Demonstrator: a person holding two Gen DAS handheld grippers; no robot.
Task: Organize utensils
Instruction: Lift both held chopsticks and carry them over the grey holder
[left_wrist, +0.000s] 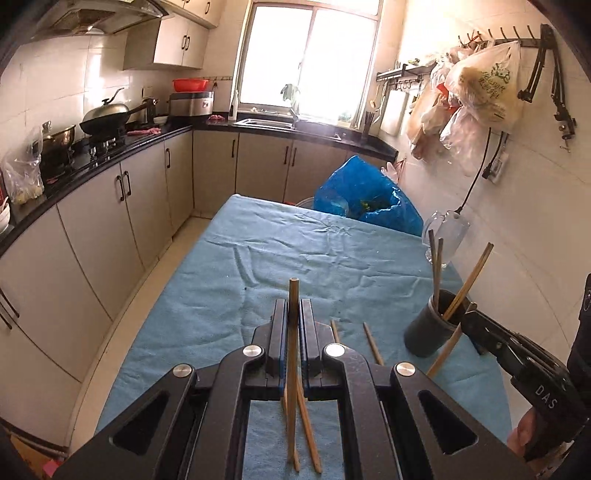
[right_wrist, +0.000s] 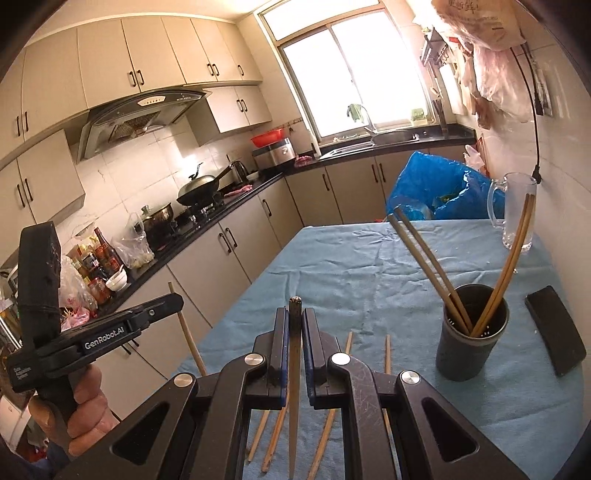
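My left tongs (left_wrist: 294, 314) are clamped on a pale wooden chopstick (left_wrist: 293, 295), and my right tongs (right_wrist: 295, 325) pinch a darker chopstick (right_wrist: 295, 306). Several loose chopsticks (right_wrist: 325, 435) lie on the blue-clothed worktop (right_wrist: 351, 266) beneath. The dark holder cup (right_wrist: 469, 354), with four chopsticks standing in it, sits right of both. I'd tip each stick nearly upright over the rim, then release one at a time without nudging the cup.
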